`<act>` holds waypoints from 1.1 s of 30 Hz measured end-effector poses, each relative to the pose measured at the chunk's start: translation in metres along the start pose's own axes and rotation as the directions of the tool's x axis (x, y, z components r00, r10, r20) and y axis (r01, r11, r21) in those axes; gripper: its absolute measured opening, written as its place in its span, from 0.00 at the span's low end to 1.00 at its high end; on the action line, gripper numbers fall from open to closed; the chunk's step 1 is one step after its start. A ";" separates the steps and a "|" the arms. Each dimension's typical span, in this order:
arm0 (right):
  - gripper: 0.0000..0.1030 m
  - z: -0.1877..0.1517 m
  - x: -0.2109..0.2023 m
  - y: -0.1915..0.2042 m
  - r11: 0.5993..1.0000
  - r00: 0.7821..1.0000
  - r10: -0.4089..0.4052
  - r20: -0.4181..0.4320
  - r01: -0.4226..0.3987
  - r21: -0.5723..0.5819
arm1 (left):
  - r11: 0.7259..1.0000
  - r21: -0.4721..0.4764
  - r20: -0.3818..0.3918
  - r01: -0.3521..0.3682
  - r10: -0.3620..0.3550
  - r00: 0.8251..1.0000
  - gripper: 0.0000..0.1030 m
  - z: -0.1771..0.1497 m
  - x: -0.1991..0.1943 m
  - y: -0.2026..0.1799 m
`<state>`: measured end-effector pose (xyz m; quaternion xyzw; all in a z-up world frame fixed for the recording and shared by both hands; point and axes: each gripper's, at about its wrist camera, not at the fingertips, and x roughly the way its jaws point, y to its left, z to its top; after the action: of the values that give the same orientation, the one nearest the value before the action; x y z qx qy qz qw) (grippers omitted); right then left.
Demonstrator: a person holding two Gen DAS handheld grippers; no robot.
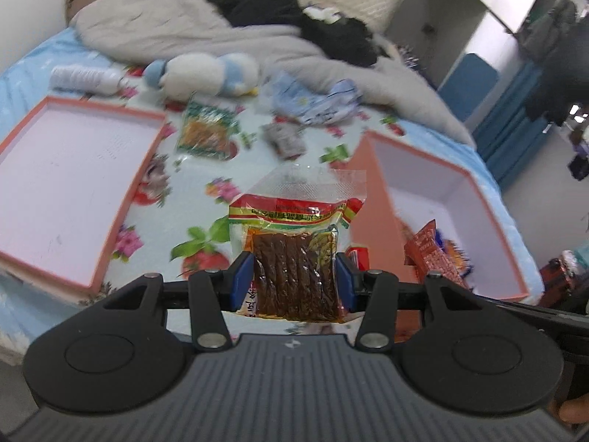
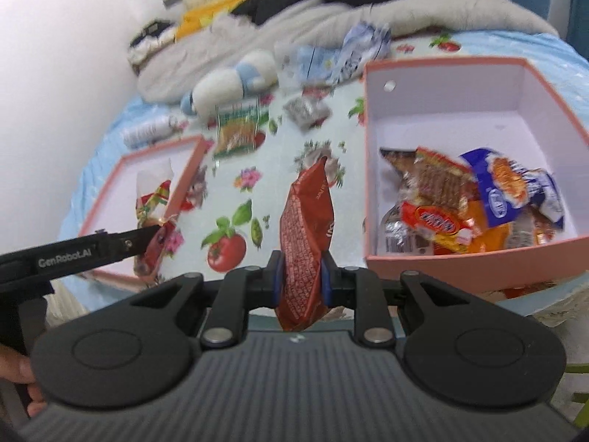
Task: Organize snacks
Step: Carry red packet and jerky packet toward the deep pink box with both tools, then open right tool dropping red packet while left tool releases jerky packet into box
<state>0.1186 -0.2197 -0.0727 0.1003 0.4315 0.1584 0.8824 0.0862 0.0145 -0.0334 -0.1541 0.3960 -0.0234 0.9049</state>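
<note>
My left gripper (image 1: 294,280) is shut on a clear packet of brown spicy strips (image 1: 296,258) with a red, yellow and green top, held above the floral bedsheet between two pink boxes. It also shows in the right wrist view (image 2: 154,221), beside the shallow box lid. My right gripper (image 2: 301,276) is shut on a red-brown snack bag (image 2: 303,228), held upright left of the deep pink box (image 2: 475,254), which holds several snacks (image 2: 478,202). A green packet (image 1: 206,129) and a grey packet (image 1: 285,138) lie on the sheet.
An empty shallow pink box lid (image 1: 121,199) lies at the left. A plush toy (image 1: 206,73), a white bottle (image 1: 86,77), a crumpled blue-white wrapper (image 1: 313,101) and a grey blanket (image 1: 221,33) lie at the back of the bed.
</note>
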 end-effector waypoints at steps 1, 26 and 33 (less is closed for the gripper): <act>0.23 0.000 -0.005 -0.003 1.000 1.000 -0.006 0.014 0.006 0.008 | 1.000 0.009 0.011 0.009 -0.009 1.000 0.52 0.002 -0.004 -0.006; 0.09 0.035 -0.033 -0.119 0.986 0.995 -0.036 0.089 0.020 0.167 | 0.964 0.133 -0.088 0.232 -0.222 0.971 0.52 0.031 0.075 -0.155; 0.09 0.040 -0.012 -0.147 0.980 0.997 -0.060 0.045 0.050 0.191 | 0.958 0.152 -0.160 0.243 -0.219 0.963 0.52 0.036 0.129 -0.179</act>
<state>0.1713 -0.3620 -0.0856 0.1759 0.4249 0.0894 0.8835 0.2147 -0.1679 -0.0490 -0.1192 0.4351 -0.1737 0.8754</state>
